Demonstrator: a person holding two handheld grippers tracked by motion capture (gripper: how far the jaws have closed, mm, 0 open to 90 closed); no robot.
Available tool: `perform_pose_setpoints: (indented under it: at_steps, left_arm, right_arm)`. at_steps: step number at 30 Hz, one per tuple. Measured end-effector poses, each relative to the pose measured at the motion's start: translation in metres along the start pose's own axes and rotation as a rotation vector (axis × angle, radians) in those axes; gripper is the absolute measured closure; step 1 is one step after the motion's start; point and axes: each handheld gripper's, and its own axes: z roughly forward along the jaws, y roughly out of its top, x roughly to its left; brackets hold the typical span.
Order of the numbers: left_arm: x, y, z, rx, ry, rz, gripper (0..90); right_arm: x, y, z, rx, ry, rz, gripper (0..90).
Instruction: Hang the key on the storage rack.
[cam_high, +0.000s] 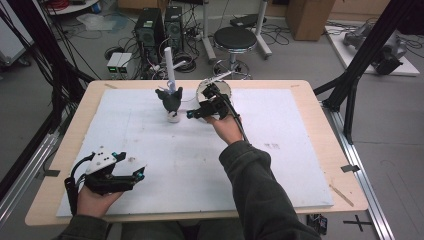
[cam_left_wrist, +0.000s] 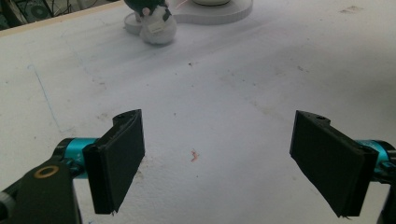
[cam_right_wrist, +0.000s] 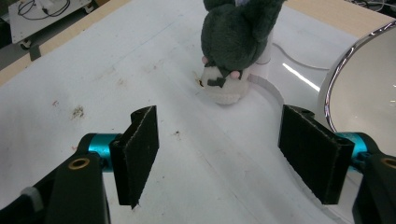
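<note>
White foam sheet (cam_high: 150, 165) on wooden table (cam_high: 320, 125): one plush toy, two grippers.

One dark plush toy (cam_right_wrist: 238, 35) stands head-down, long axis vertical, against a white post (cam_high: 170, 62). Right gripper (cam_right_wrist: 219, 154) faces it, jaws wide, empty. Left gripper (cam_left_wrist: 219, 158) rests well apart, jaws wide, empty.

A white foam sheet (cam_high: 200, 165) is seen spread over most of a light wooden table (cam_high: 310, 87), its surface marked with small brown and reddish stains (cam_left_wrist: 194, 155). Beyond the far edge, a round black stool (cam_high: 235, 39) is parked on the grey floor, with two black computer towers (cam_high: 160, 27) stood side by side to its left amid tangled cables. A cardboard box (cam_high: 310, 17) is spotted at the back right, and black frame struts (cam_high: 360, 65) are planted beside the table.
</note>
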Motion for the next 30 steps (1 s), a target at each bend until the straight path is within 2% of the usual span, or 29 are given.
perform_pose_setpoints:
  at_steps: [12,30]
  left_arm:
    - [0.000,0.000,0.000,-0.001,0.003,-0.003,18.0]
    - [0.000,0.000,0.001,0.000,-0.003,-0.007,17.9]
  right_arm:
    - [0.004,-0.003,-0.002,0.001,0.009,-0.005,27.4]
    - [-0.002,-0.012,0.000,0.011,0.006,0.007,27.5]
